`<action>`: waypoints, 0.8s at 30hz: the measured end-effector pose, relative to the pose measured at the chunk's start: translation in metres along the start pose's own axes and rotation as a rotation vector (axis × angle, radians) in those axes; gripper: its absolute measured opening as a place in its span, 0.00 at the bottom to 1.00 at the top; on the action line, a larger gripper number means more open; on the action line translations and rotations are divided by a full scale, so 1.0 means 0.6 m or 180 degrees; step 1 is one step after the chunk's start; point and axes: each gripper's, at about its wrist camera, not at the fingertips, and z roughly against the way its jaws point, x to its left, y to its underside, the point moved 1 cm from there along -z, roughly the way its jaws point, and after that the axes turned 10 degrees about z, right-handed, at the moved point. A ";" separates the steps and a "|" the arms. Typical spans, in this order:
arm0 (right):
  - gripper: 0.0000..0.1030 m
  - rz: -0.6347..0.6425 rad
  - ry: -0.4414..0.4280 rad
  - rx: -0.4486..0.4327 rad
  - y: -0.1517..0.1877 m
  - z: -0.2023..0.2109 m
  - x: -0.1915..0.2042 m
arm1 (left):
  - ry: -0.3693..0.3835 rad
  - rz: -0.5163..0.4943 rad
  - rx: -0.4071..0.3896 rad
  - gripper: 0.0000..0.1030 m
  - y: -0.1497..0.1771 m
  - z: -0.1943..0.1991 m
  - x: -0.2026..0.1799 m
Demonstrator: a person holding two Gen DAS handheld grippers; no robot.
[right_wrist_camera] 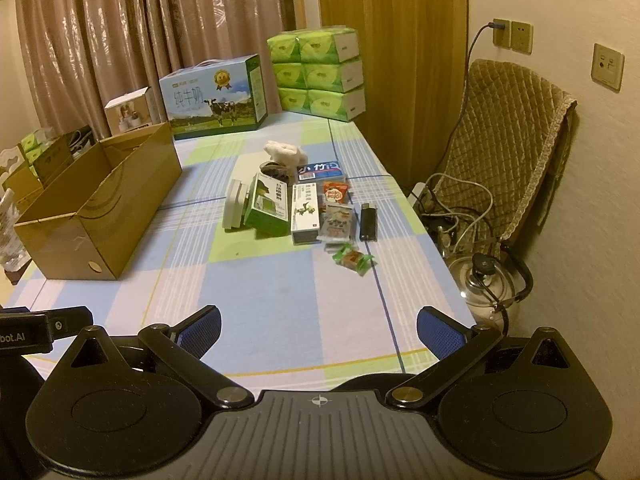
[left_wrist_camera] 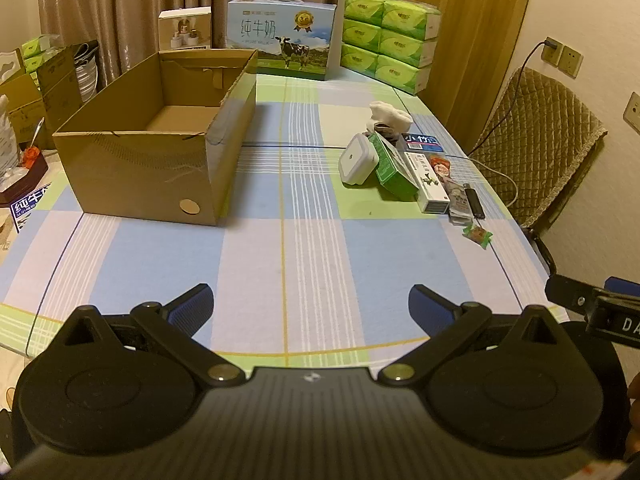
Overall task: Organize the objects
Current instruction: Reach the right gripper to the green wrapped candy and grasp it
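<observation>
Your left gripper (left_wrist_camera: 311, 308) and right gripper (right_wrist_camera: 319, 330) both spread wide, empty, cardboard box (left_wrist_camera: 160, 136) upper left on counter (left_wrist_camera: 300, 248), clutter pile (right_wrist_camera: 300, 208) centre, kettle (right_wrist_camera: 488, 280) only in right view.

The carton (left_wrist_camera: 160, 136) sat on the table's (left_wrist_camera: 312, 248) left side, open top up, and well right of it lay the clutter — a lidded tub (left_wrist_camera: 357, 164) leftmost, two boxes (left_wrist_camera: 394, 168) beside it, snack packets (right_wrist_camera: 338, 216) and a lighter (right_wrist_camera: 368, 222) further right. Behind them lay a cloth (left_wrist_camera: 390, 114). A milk case (left_wrist_camera: 282, 38) and tissue packs (left_wrist_camera: 388, 40) stood along the far edge.
</observation>
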 end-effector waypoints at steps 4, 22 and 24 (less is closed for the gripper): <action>0.98 -0.0003 0.0008 0.0003 -0.001 -0.001 0.000 | 0.0010 -0.0008 0.0005 0.99 0.000 -0.001 -0.001; 0.98 0.0067 0.0095 -0.0041 -0.011 -0.015 -0.021 | 0.0180 -0.0047 0.0092 0.99 -0.024 -0.040 0.000; 0.98 0.0067 0.0117 -0.0054 -0.016 -0.021 -0.028 | 0.0203 -0.0062 0.0091 0.99 -0.032 -0.052 -0.001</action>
